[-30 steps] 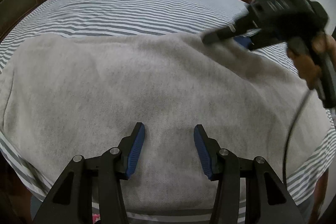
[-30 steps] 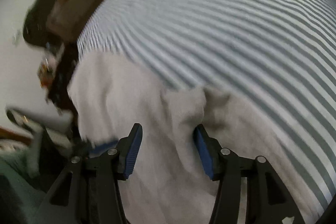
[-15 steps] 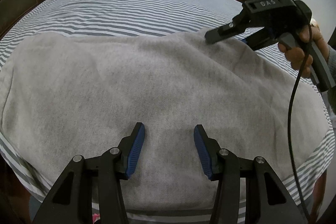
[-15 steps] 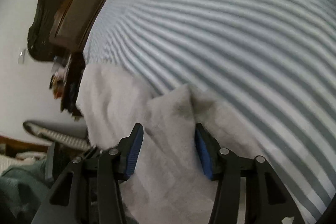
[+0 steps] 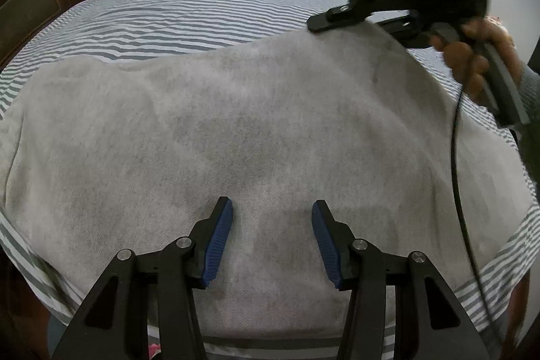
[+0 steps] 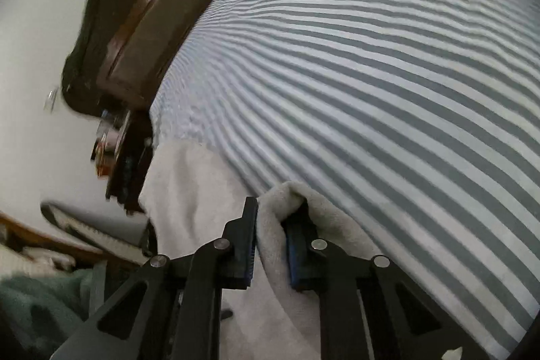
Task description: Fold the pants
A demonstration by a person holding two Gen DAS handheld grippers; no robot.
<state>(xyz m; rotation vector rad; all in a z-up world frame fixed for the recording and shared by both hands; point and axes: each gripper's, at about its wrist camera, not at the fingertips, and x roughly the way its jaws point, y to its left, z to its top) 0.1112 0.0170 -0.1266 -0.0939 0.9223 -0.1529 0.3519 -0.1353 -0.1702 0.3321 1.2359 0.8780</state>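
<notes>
The grey pants (image 5: 236, 130) lie spread flat across the striped bed (image 5: 175, 12), reaching nearly from one side of it to the other, with the near edge close to the person. The right claw (image 6: 270, 245) has just been closing and now pinches a raised fold of the far edge of the pants between its pads; in the left wrist view the same claw sits at the far right corner of the cloth, held by the person's hand (image 5: 472, 56). The left claw (image 5: 271, 238) hangs half open above the near part of the pants, its blue pads (image 5: 217, 245) apart and gripping nothing. The step in hand appears to be securing the cloth for a fold. To do it well, the right claw should hold through all layers of the fleece, not just the top nap, before any lift, since a shallow pinch on thick, soft cloth would likely slip. The left claw would best come down on a matching edge or corner, so both ends rise together. The lift should be low and even, carrying the edge straight across so the fold line runs true and the sheet beneath is not dragged along.
</notes>
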